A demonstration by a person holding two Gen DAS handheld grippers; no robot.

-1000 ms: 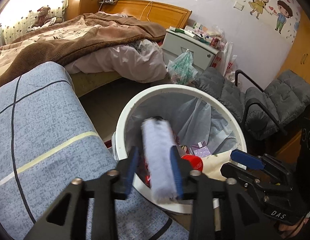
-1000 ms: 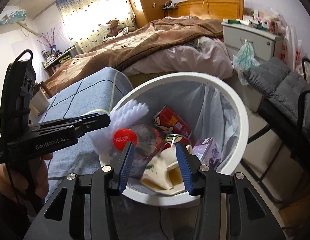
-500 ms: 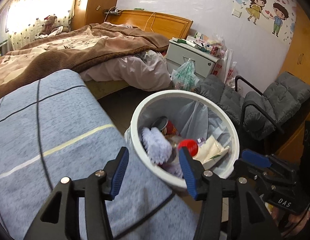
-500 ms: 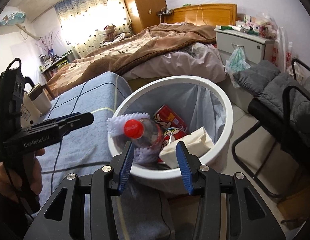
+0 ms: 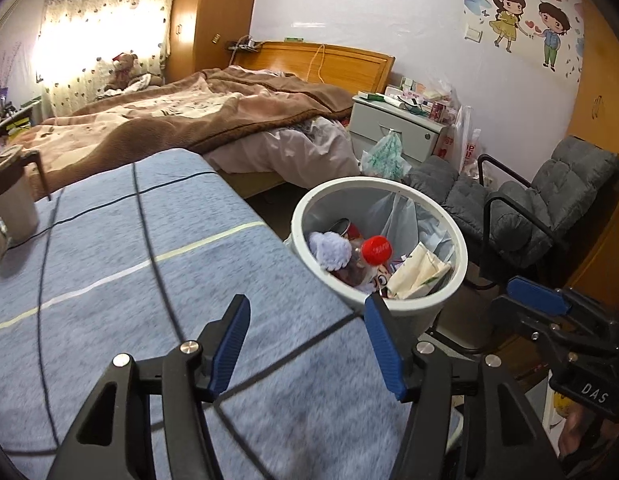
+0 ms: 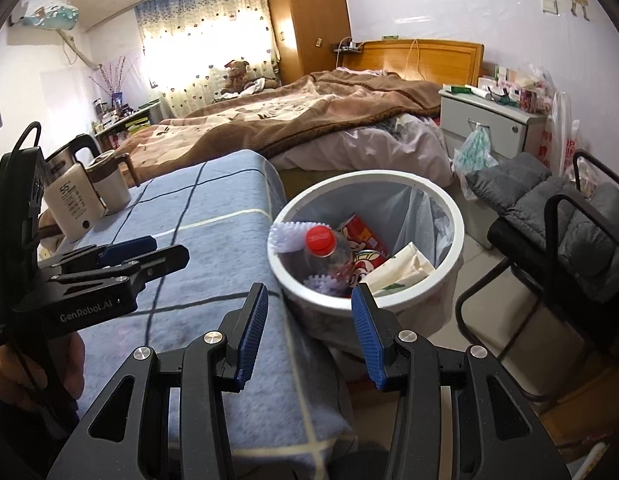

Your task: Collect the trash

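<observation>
Two grippers: both mine, both empty
Left gripper (image 5: 305,344): fingers wide, opening — nothing between
Right gripper (image 6: 307,330): fingers apart, holding nothing
Trash: bottle (image 6: 323,250), brush (image 5: 329,250), carton (image 6: 401,266) — inside bin (image 6: 449,216), beside blue blanket (image 5: 109,280)

My left claw (image 5: 305,344) is matt black plastic with ribbed blue rubbery pads (image 5: 383,348) and shiny metal screws; my right claw (image 6: 307,332) looks the same. The worktop (image 5: 109,272) wears a soft, slightly fuzzy blue cloth. The bin (image 5: 409,304) is smooth white plastic, lined with a thin, crinkled glossy bag (image 5: 401,216). Inside, a clear plastic bottle (image 6: 329,260) has a glossy red cap (image 5: 376,249), beside a fluffy lilac brush (image 5: 329,250) and creased paper (image 5: 419,274). The chair (image 5: 549,204) has quilted grey cloth on a black metal frame. The headboard (image 5: 349,64) is varnished wood.
</observation>
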